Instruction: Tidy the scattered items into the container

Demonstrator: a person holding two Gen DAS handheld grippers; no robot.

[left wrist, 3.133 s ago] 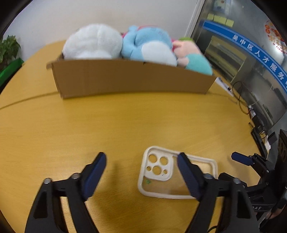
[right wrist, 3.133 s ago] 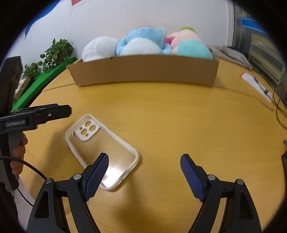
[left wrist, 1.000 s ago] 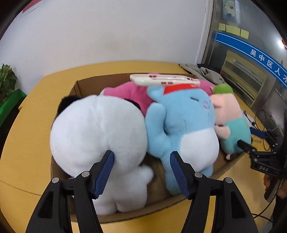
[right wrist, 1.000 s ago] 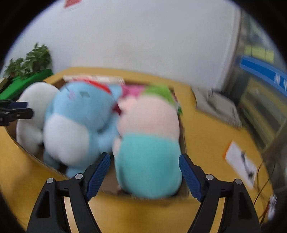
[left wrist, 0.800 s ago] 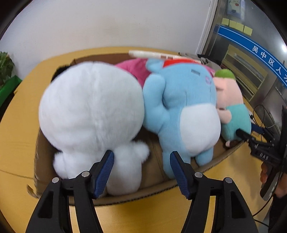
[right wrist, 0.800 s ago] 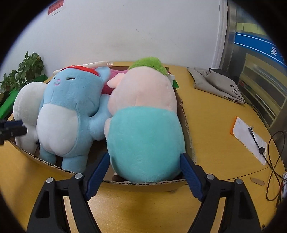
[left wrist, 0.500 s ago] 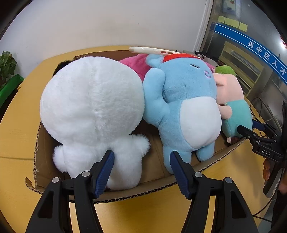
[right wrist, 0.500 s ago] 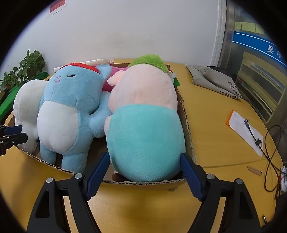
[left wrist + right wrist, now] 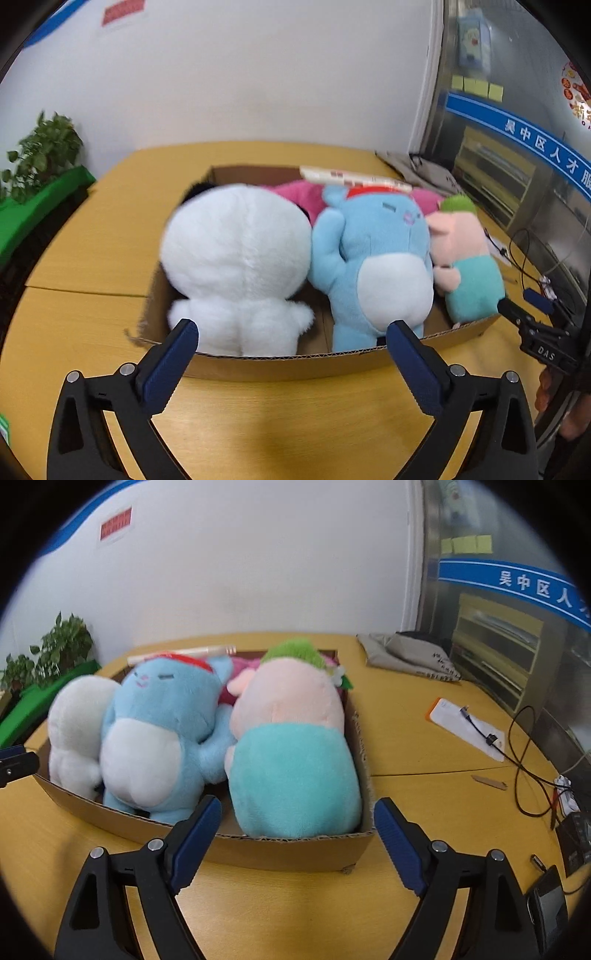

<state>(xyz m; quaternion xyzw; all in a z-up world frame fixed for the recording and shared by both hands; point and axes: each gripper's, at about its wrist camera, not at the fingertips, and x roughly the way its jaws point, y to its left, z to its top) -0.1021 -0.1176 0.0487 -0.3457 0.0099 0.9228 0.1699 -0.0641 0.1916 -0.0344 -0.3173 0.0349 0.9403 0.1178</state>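
A cardboard box [image 9: 295, 365] [image 9: 277, 853] on the wooden table holds a white plush [image 9: 240, 269] [image 9: 74, 720], a blue plush [image 9: 380, 258] [image 9: 162, 731] and a pink-and-teal plush [image 9: 469, 266] [image 9: 291, 738]. A white phone case [image 9: 354, 179] [image 9: 184, 651] lies on top of the toys at the back of the box. My left gripper [image 9: 291, 328] hangs just in front of the box's near wall, its jaws opening with nothing between them. My right gripper [image 9: 297, 805] hovers before the box's right end, jaws also opening and empty.
A potted plant [image 9: 44, 155] and green ledge stand at the left. To the right of the box lie a grey cloth [image 9: 410, 657], a paper with a cable [image 9: 465, 723], more wires and a dark device [image 9: 546, 901]. A glass door closes off the right.
The phone case, earlier on the table, now rests on the toys in the box. Both grippers have drawn back from the box, and the left jaws have spread much wider.
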